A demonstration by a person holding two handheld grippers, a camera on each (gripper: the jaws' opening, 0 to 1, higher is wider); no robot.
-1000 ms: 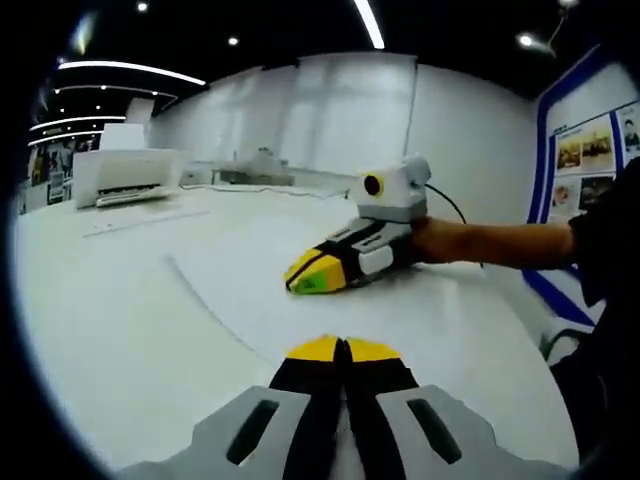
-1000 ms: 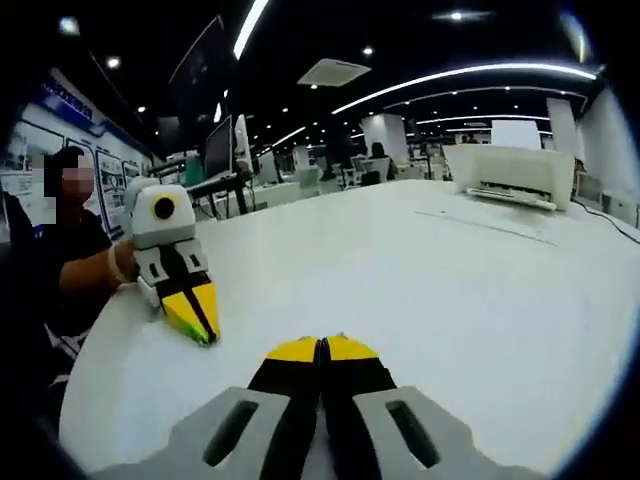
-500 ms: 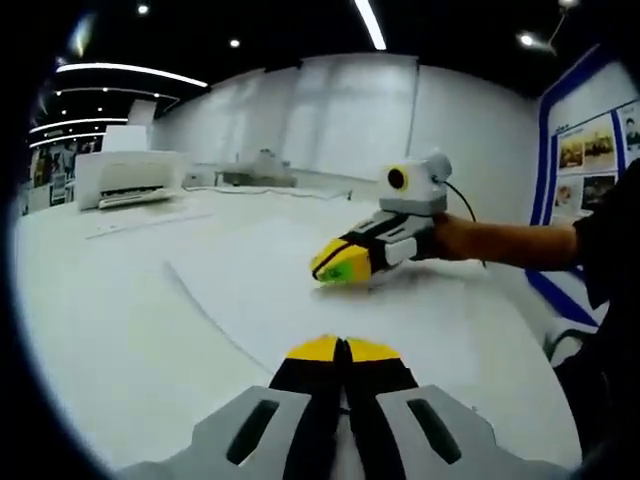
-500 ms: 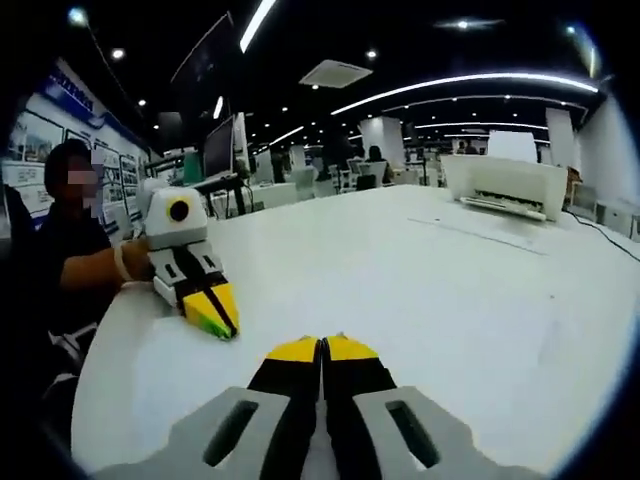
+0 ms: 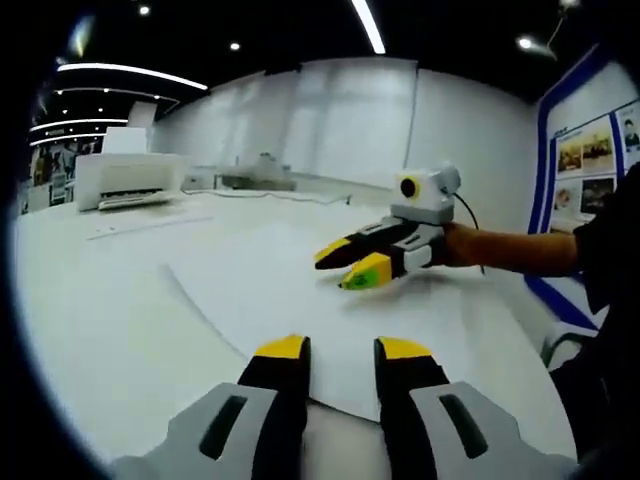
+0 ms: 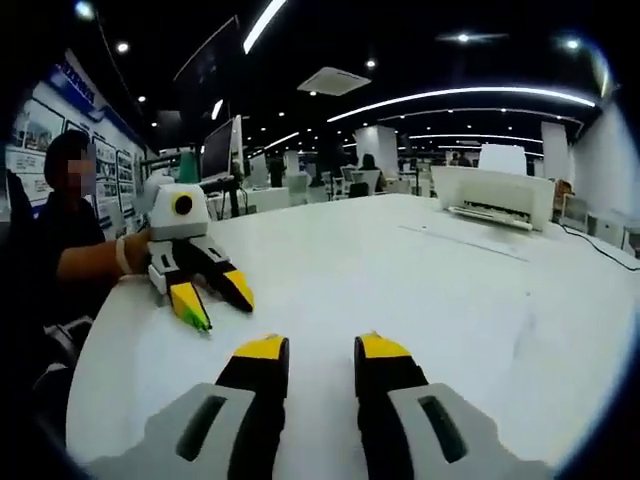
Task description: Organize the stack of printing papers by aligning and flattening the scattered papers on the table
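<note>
Papers (image 5: 300, 300): flat on table (image 5: 110, 320), long edge running away, just ahead of left tool (image 5: 340, 350).
Tools: left and right tool (image 6: 310, 350) both parted, empty.

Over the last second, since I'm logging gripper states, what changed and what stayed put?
Both opened: the left hand-held gripper and the right hand-held gripper went from jaws pressed together to jaws apart, holding nothing. The right one also lifted and moved farther along the paper. The paper, the table and the printer stayed as they were.
</note>
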